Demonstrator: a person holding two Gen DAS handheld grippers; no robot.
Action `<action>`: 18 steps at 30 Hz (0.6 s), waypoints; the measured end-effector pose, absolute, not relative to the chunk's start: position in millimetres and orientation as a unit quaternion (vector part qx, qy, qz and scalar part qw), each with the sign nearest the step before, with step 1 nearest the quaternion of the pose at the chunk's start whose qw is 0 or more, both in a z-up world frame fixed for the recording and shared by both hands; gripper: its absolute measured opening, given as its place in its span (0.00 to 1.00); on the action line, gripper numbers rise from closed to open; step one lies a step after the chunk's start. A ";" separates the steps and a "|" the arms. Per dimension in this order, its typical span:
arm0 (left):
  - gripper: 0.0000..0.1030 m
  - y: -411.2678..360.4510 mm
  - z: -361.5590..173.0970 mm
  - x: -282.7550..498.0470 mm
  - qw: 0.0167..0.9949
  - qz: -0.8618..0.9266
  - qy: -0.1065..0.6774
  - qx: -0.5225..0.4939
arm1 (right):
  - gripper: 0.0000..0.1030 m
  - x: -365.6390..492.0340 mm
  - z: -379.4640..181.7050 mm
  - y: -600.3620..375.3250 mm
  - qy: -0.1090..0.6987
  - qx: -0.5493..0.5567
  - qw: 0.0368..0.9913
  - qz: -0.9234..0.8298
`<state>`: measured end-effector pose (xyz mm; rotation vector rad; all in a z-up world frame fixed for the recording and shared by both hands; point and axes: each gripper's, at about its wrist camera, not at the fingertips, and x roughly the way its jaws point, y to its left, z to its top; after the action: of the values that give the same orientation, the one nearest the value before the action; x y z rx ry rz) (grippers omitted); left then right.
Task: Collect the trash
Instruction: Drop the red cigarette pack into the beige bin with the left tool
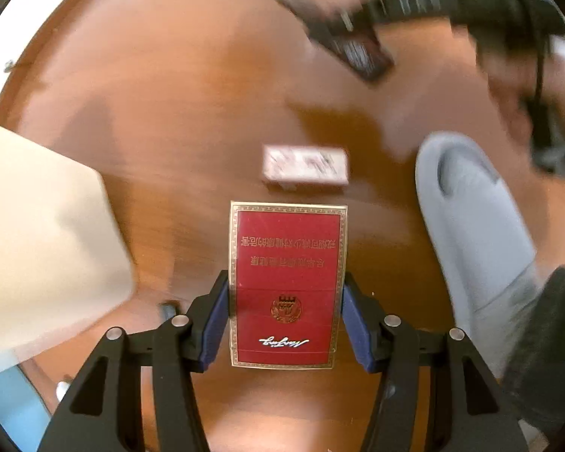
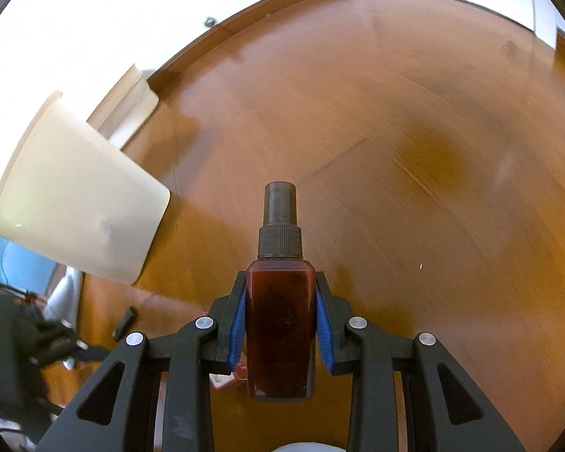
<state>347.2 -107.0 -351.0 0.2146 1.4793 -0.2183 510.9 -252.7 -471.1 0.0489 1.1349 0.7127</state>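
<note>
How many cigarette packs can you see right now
2. A red cigarette pack is clamped in the left gripper; a pale, blurred pack lies on the wooden table beyond it. Others may be hidden.

Left wrist view straight down, right view slanting, both close over wooden floor (image 1: 177, 86), cream bin (image 2: 79, 196) shared.

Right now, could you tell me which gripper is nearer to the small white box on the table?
Left. The left gripper, holding the red pack, hangs just above the white box. The right gripper, holding a brown bottle, is farther off.
</note>
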 end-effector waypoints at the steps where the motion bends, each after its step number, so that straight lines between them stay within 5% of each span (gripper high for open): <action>1: 0.53 -102.4 -340.4 352.6 0.728 -0.101 0.672 0.090 | 0.32 510.5 -471.4 -253.1 0.526 0.027 0.783 0.330; 13: 0.53 17.2 -132.6 408.3 0.805 -0.082 0.582 -0.075 | 0.32 500.8 -469.5 -243.2 0.517 0.045 0.782 0.345; 18: 0.53 99.7 -134.4 410.2 0.800 0.043 0.597 -0.047 | 0.32 503.9 -462.8 -245.1 0.507 0.043 0.788 0.348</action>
<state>410.2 99.7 -134.4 -0.1008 1.2799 0.0925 503.9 -245.1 -462.8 0.0924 1.0919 0.7491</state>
